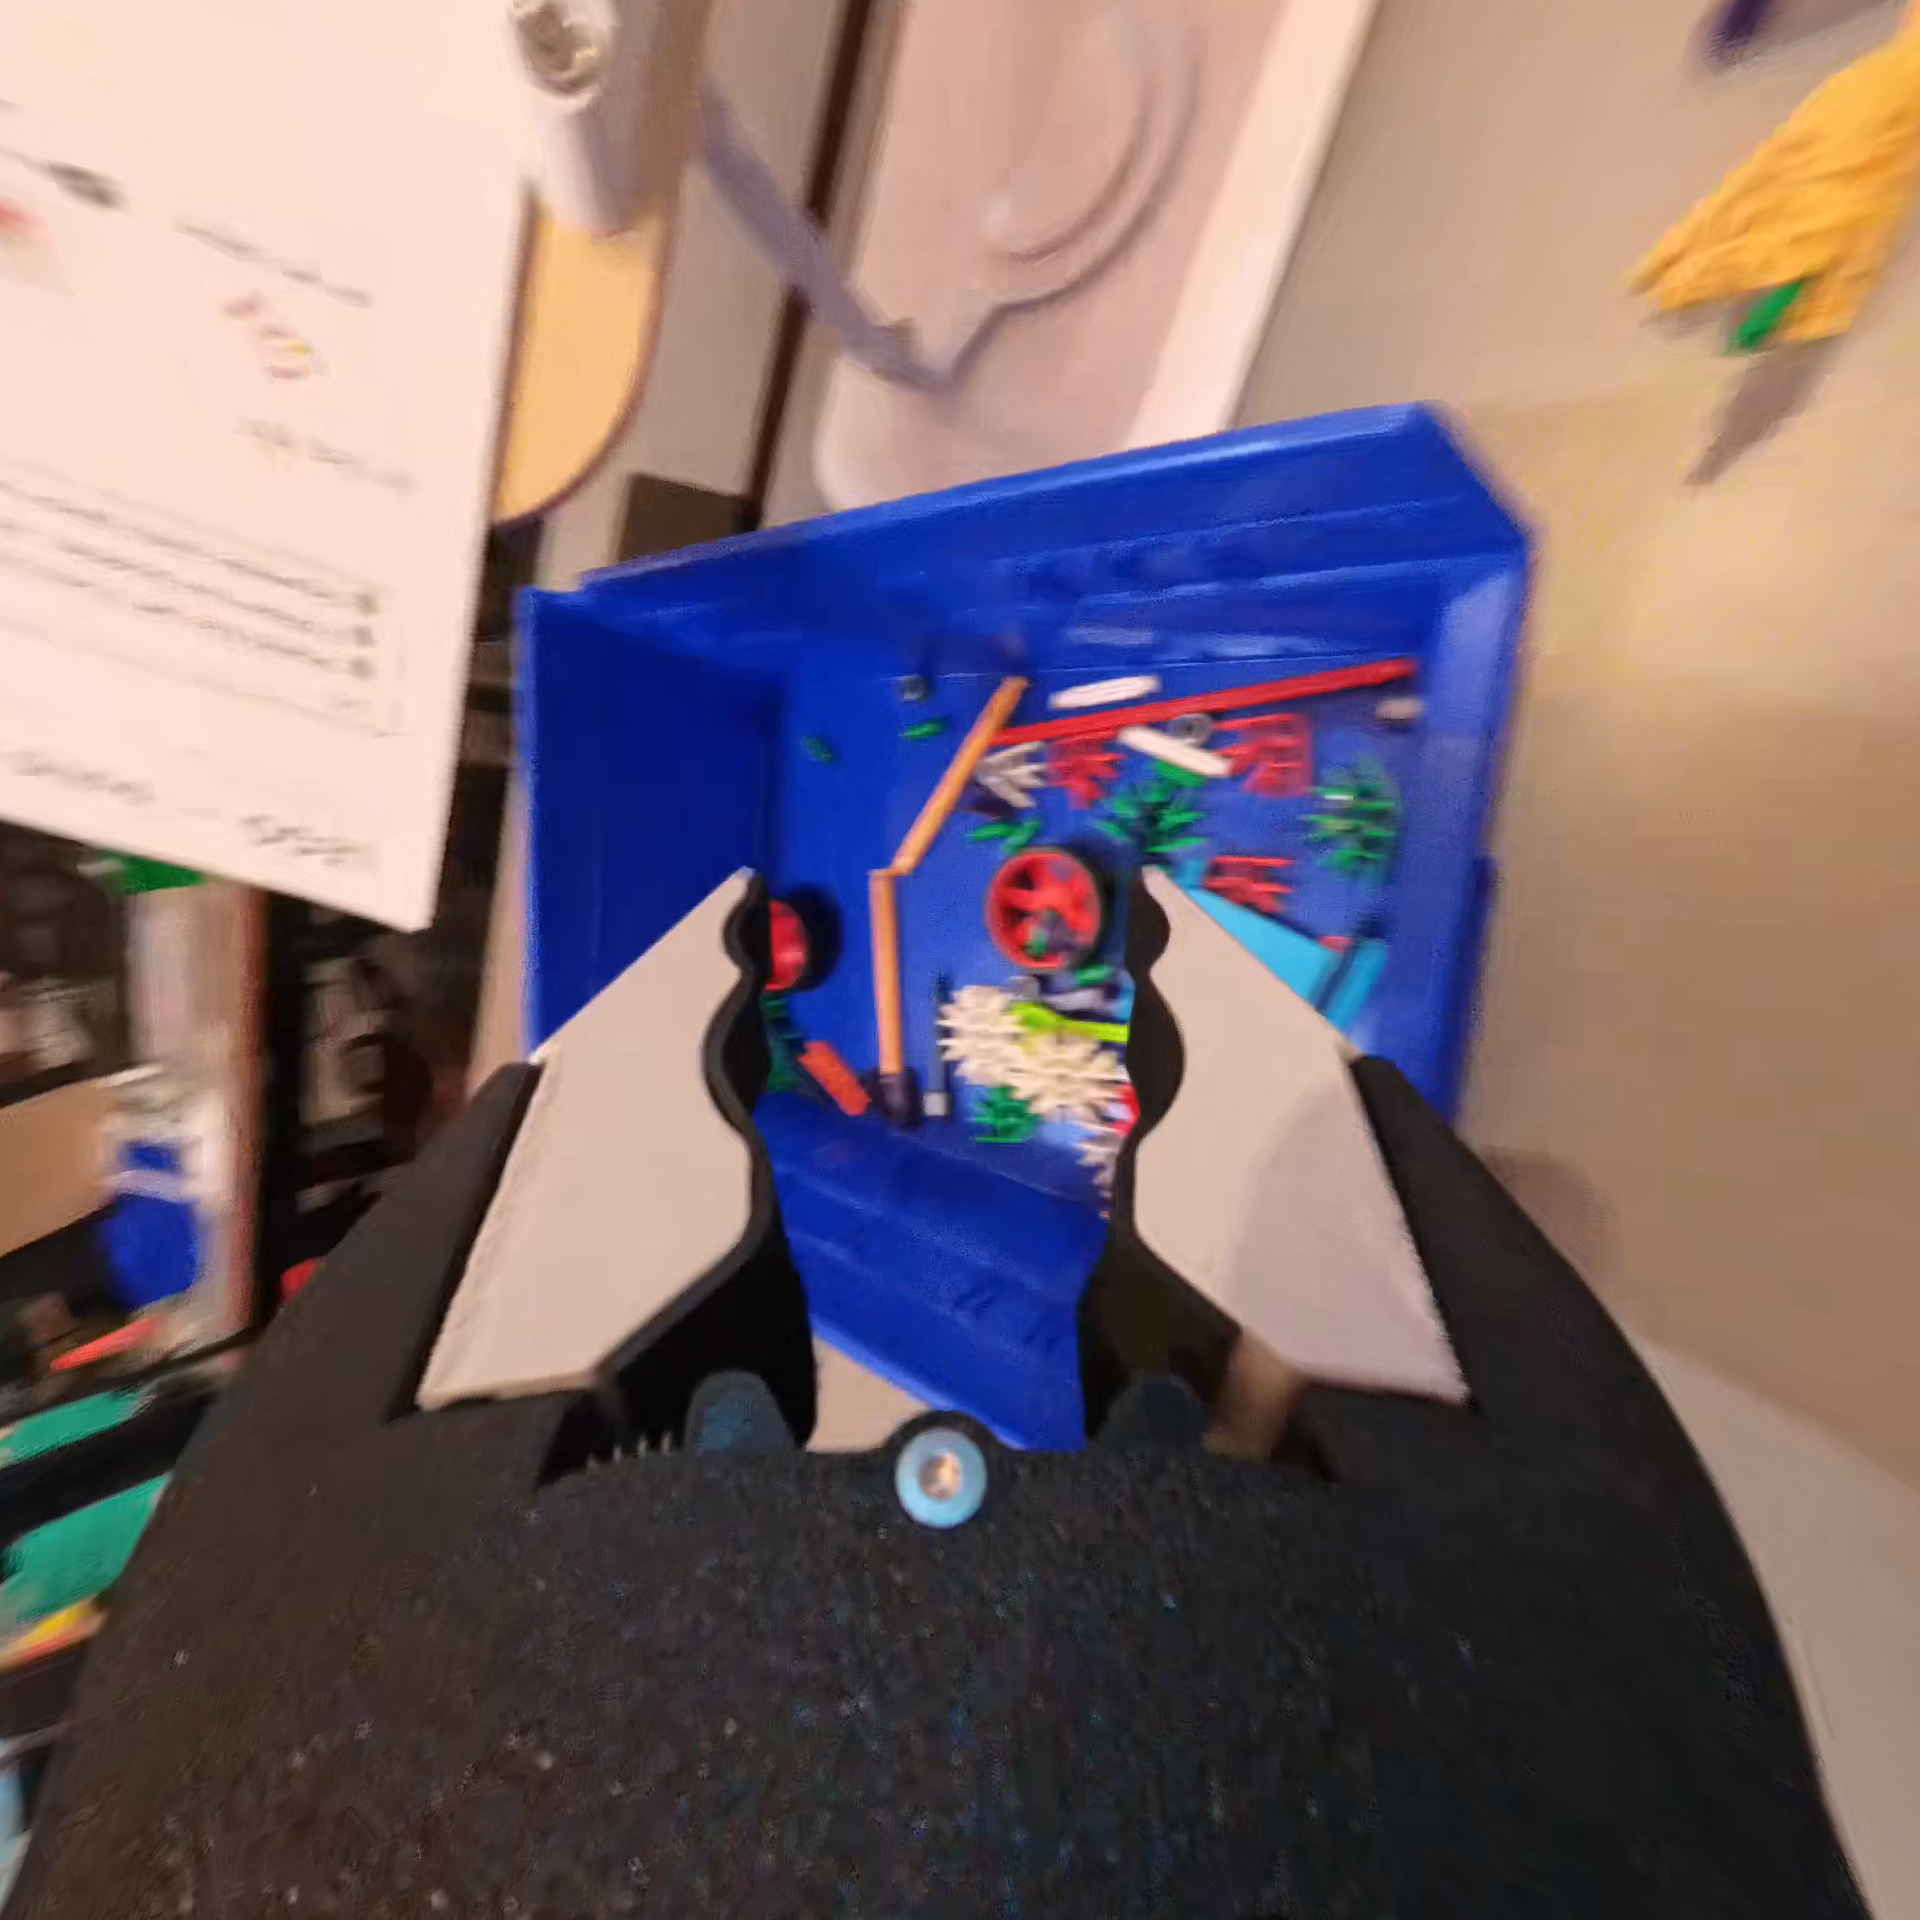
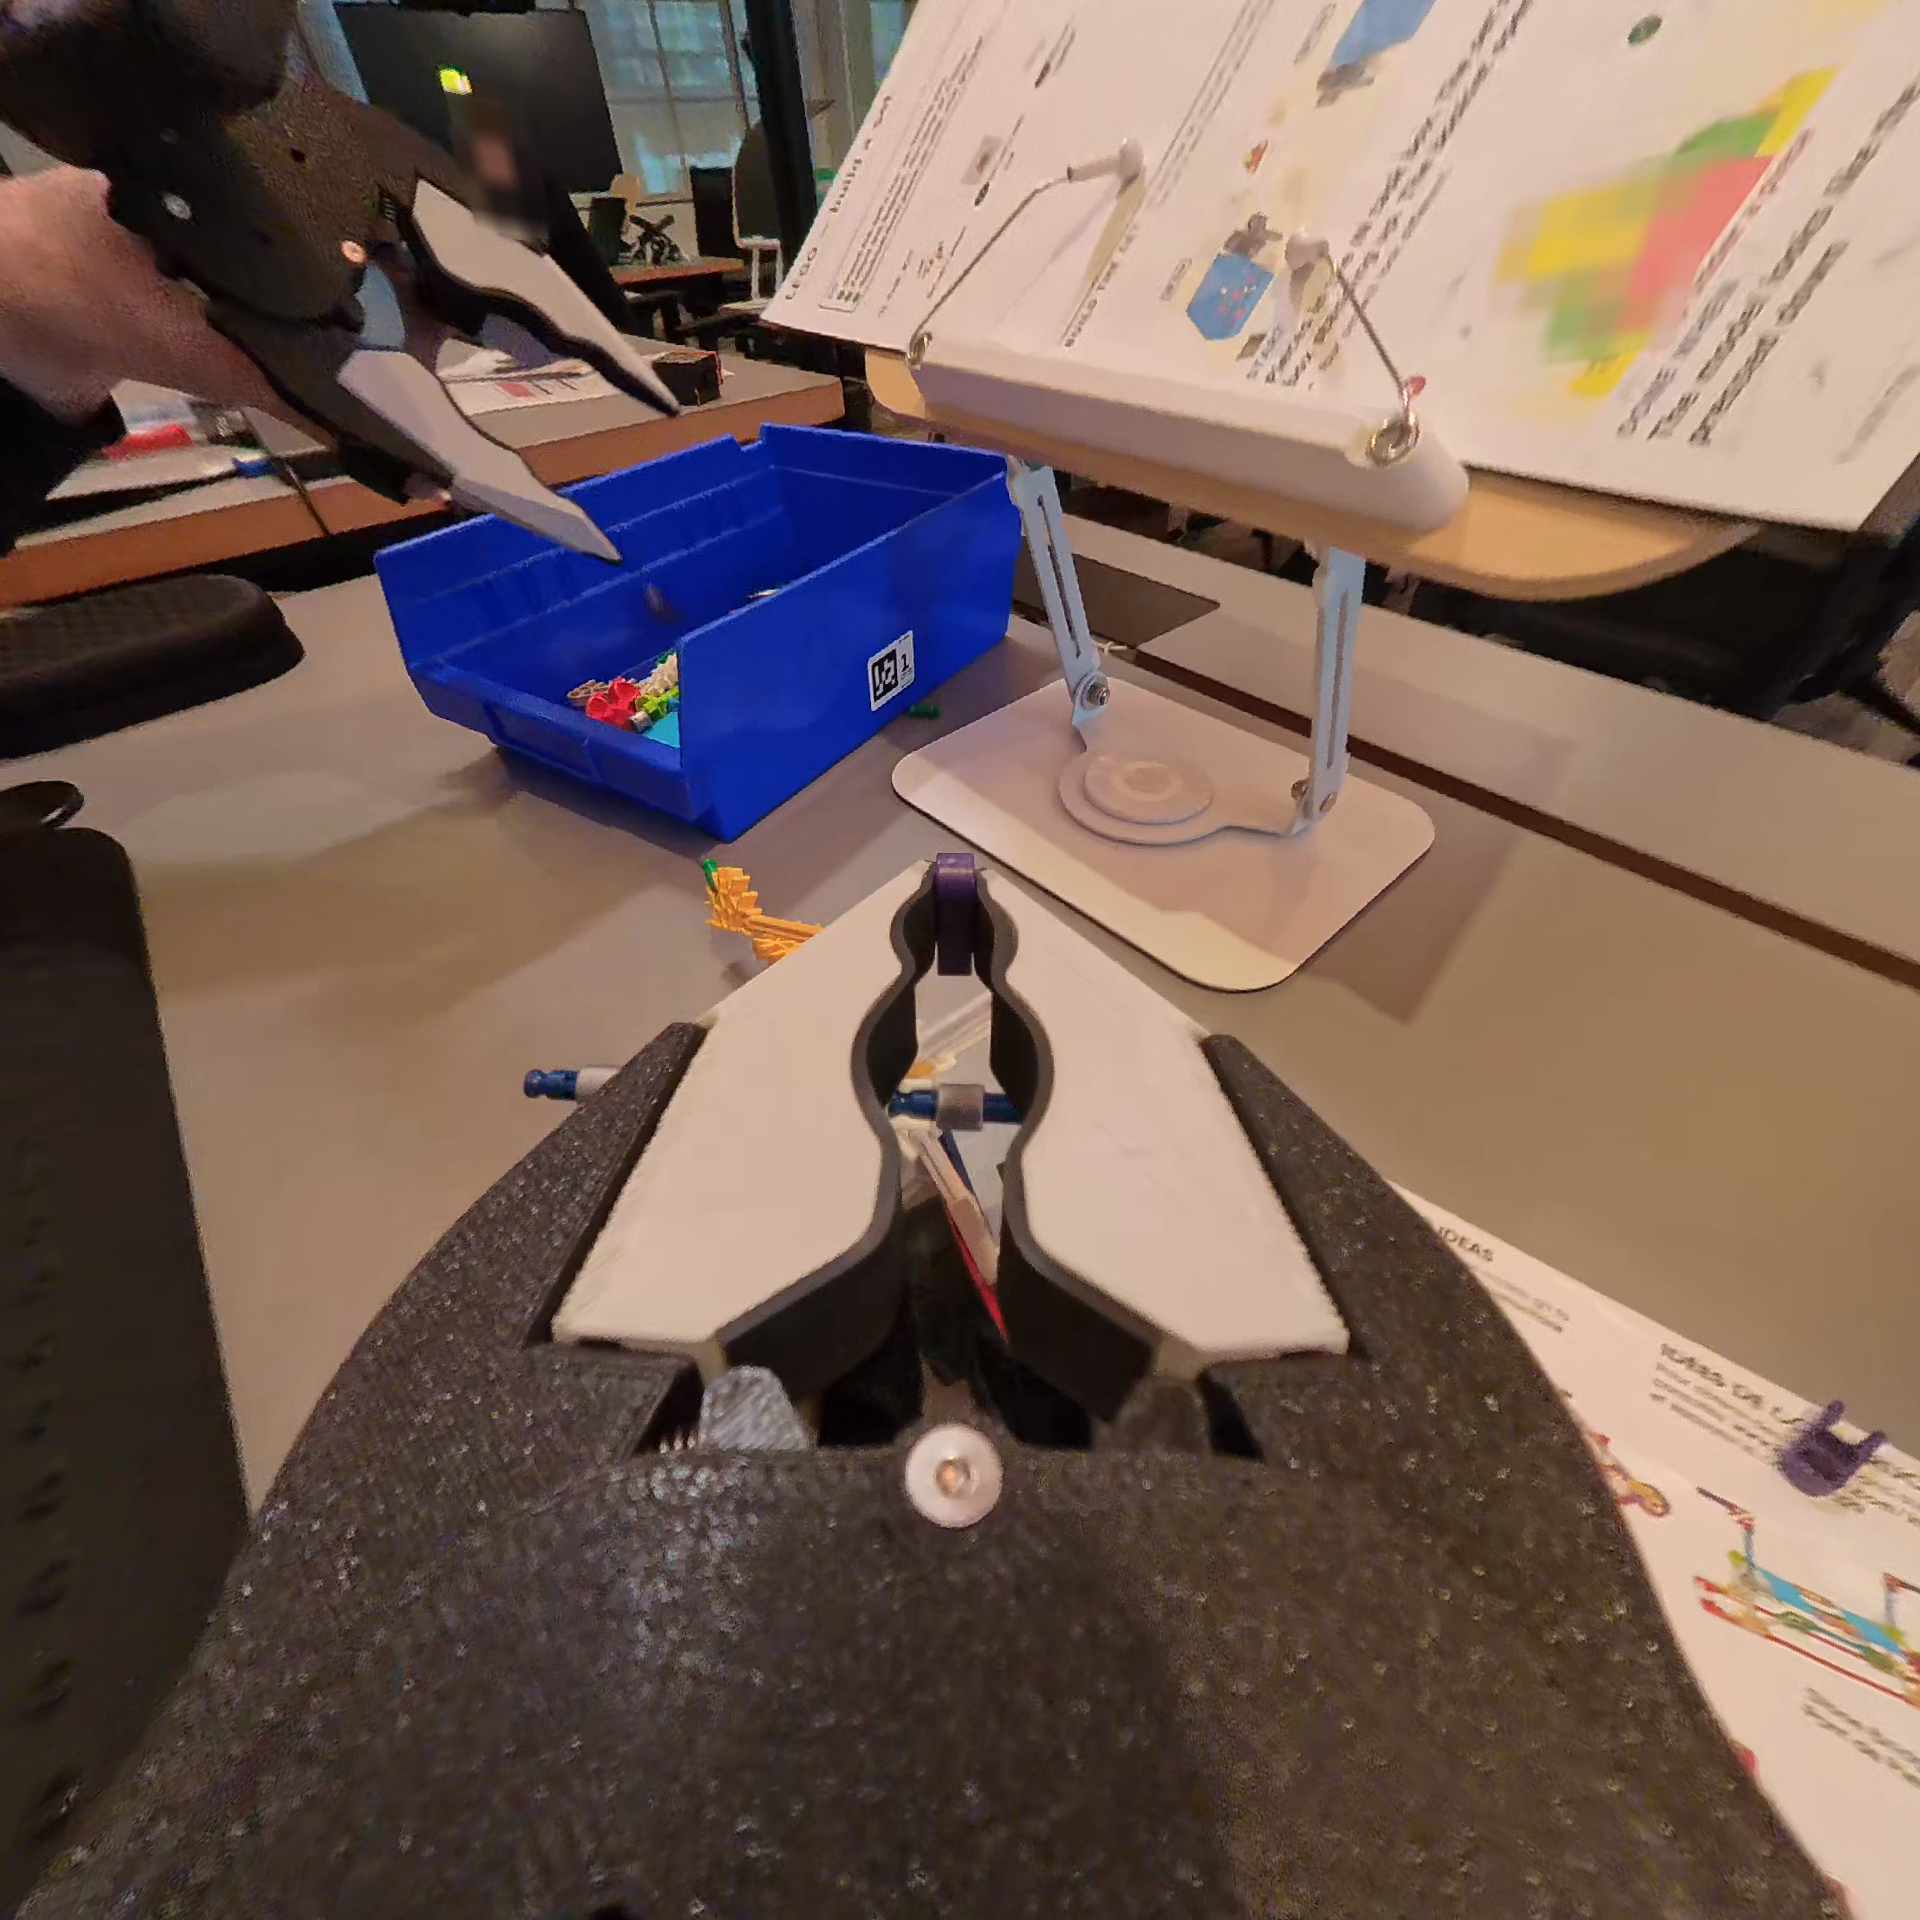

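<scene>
Purple connector piece [image 2: 954, 914]: clamped upright between the tips of the right tool [image 2: 954, 883], low over the grey counter [image 2: 1558, 1039]; a blue rod with a grey sleeve [image 2: 961, 1107] shows behind the closed fingers.

Yellow connector cluster [image 2: 748, 909]: on the counter just left of the right tool's tips.

Blue bin [image 1: 644, 810]: on the counter beyond; holds a mixed lot of small parts, including a red wheel [image 1: 1044, 904], an orange rod [image 1: 940, 810], a long red rod [image 1: 1205, 701], white snowflake connectors [image 1: 1023, 1044] and green pieces.

Left tool [image 1: 945, 894]: hand-held above the bin, jaws spread wide, nothing between them.

White document stand [image 2: 1164, 800]: right of the bin, carrying a printed sheet [image 2: 1351, 187].

Second printed sheet [image 2: 1714, 1558]: flat on the counter at lower right, with a loose purple piece [image 2: 1823, 1449] on it.
</scene>
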`<state>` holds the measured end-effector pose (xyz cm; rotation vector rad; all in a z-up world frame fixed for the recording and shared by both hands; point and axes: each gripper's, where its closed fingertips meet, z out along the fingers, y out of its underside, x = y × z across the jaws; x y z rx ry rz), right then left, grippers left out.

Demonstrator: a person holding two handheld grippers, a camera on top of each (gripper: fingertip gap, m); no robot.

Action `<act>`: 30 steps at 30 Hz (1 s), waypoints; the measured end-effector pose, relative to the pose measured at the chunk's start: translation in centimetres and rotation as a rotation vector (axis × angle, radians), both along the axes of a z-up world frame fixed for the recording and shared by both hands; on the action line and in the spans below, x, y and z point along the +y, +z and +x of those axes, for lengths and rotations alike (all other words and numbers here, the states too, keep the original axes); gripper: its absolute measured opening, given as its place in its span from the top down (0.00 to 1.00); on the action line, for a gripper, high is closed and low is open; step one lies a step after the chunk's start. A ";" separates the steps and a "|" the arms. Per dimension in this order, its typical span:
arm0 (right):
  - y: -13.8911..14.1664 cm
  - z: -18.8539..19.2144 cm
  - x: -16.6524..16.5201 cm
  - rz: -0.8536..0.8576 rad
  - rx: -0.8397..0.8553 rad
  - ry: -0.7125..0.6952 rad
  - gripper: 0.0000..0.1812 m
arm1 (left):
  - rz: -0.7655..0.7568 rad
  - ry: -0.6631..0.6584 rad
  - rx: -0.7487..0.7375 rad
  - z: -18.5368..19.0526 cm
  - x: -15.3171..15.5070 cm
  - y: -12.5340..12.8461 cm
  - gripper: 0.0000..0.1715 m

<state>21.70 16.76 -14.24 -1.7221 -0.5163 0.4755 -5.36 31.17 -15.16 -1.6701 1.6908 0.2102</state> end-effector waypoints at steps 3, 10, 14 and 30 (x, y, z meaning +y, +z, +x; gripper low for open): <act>1.3 -0.9 -0.8 0.017 -0.005 0.035 0.98 | 0.118 -0.052 -0.026 2.1 -0.7 1.2 0.57; 5.0 -5.8 -4.0 -0.126 0.294 0.349 0.98 | 0.447 -0.584 -0.248 16.5 -13.9 6.0 0.60; 5.4 -7.0 -5.0 -0.219 0.405 0.482 0.98 | 0.582 -0.760 -0.295 20.4 -18.6 6.3 0.66; 4.5 -8.2 -5.5 -0.280 0.399 0.540 0.76 | 0.425 -0.790 -0.454 20.7 -19.9 6.1 0.88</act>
